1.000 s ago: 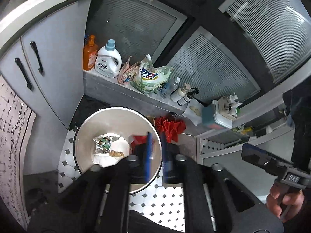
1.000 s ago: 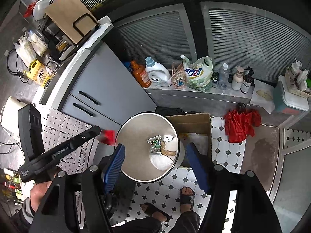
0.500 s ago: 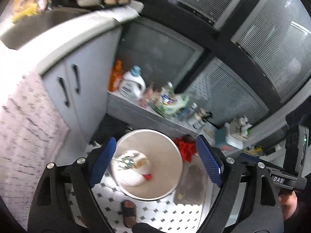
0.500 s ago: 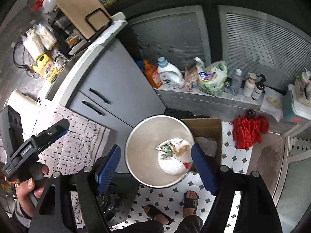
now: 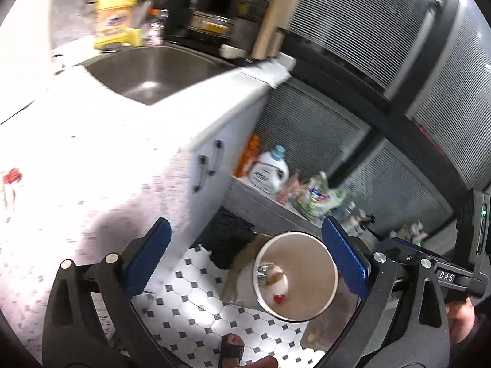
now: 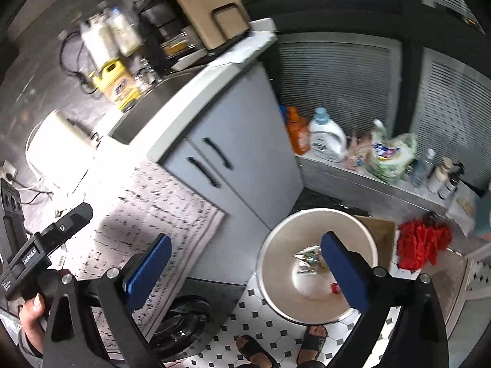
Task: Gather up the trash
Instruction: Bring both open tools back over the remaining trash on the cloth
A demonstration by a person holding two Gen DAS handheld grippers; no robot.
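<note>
A round metal trash bin (image 5: 310,282) stands on the tiled floor beside the counter; it also shows in the right wrist view (image 6: 276,276). Inside lie a foil wrapper (image 6: 307,257), white paper and a small red scrap (image 5: 278,298), also seen in the right wrist view (image 6: 334,288). My left gripper (image 5: 245,260) is open and empty, high above the bin and the counter edge. My right gripper (image 6: 245,270) is open and empty, above the bin's left side. More red scraps (image 5: 12,176) lie on the white counter at the far left.
A steel sink (image 5: 153,70) is set in the counter, with a yellow bottle (image 5: 115,15) behind it. Grey cabinet doors (image 6: 233,153) face the bin. Detergent bottles (image 6: 326,136) stand on a low ledge. A red cloth (image 6: 423,242) and a cardboard box (image 6: 382,236) lie on the floor.
My left gripper opened and dropped the red scrap into the bin, then rose and swung left toward the counter. My right gripper also rose and shifted left.
</note>
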